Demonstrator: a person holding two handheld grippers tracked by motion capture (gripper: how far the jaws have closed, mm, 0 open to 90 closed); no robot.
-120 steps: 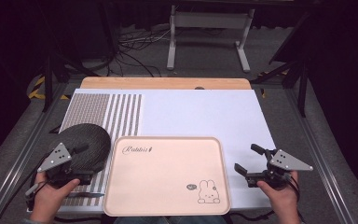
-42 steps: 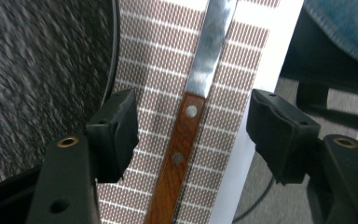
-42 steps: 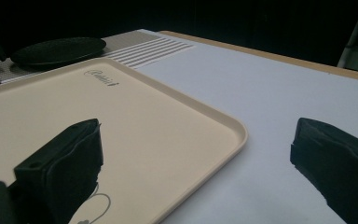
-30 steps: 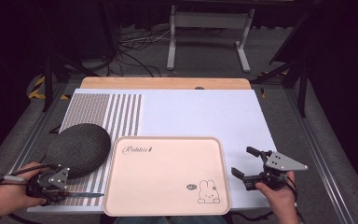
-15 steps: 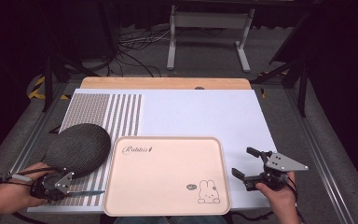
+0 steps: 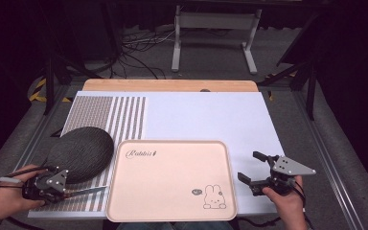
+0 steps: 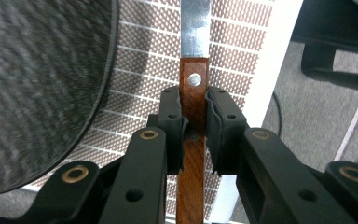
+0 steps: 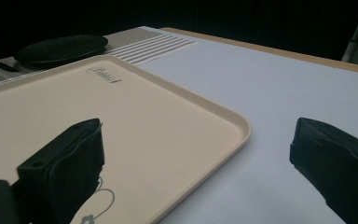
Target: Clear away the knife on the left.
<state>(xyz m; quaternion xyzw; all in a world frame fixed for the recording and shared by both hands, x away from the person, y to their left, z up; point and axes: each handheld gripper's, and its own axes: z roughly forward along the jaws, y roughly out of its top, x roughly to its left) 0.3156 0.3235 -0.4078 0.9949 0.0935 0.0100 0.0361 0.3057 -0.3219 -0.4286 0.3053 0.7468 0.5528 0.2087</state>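
A knife [image 6: 88,191] with a brown wooden handle [image 7: 193,93] and a steel blade lies along the front left of the table, blade pointing toward the pink tray [image 6: 172,142]. My left gripper [image 6: 66,191] has just been closing, and its pads now press on both sides of the handle [image 7: 194,116]. A dark grey round plate [image 6: 81,151] sits just beyond the knife. My right gripper [image 6: 250,166] rests open at the tray's right edge, and nothing lies between its jaws [image 8: 198,135].
The striped brown placemat [image 6: 105,112] lies under the plate and knife at the left. The tray bears a rabbit drawing near its front right corner. A white table cover [image 6: 206,115] stretches behind it. The table's left edge runs close to my left hand.
Four seconds ago my left gripper hovered at the plate's front rim; it has since dropped back to the front left corner and closed on the knife handle. The right gripper stayed put.
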